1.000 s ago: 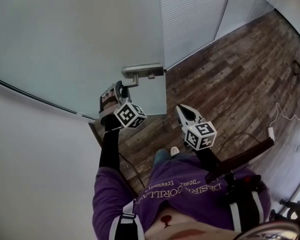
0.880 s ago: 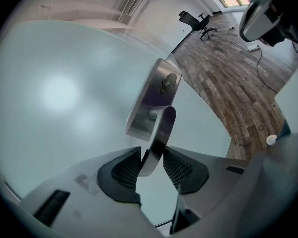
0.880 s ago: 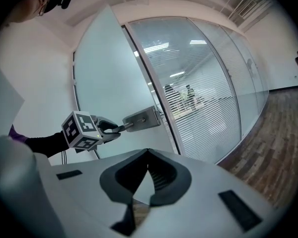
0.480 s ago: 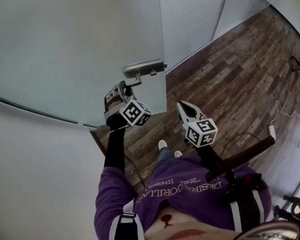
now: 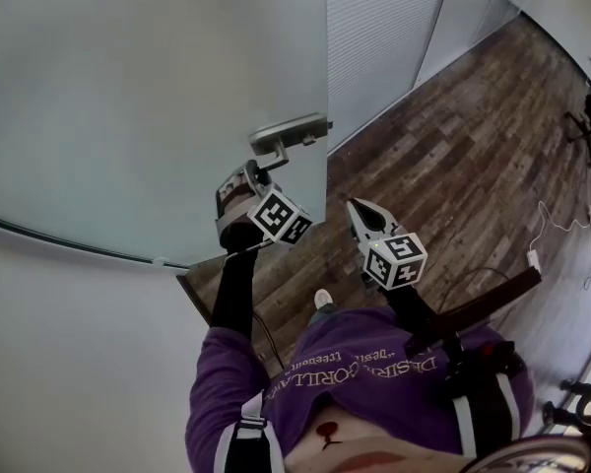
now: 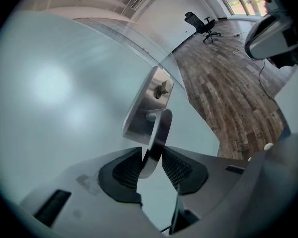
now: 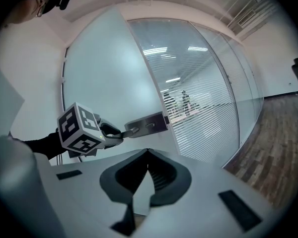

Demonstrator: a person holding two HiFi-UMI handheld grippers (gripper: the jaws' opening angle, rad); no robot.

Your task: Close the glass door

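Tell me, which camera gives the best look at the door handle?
The left gripper view: the door handle is close, sharp and central, held by the left gripper, whose jaws have just been closing. The head view shows it small from above, partly behind that gripper. The right gripper view shows it small and side-on.

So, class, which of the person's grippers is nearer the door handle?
Left. The left gripper has the door handle between its jaws, which have just been closing on it. The right gripper, shut, hangs to the handle's right, off the glass door.
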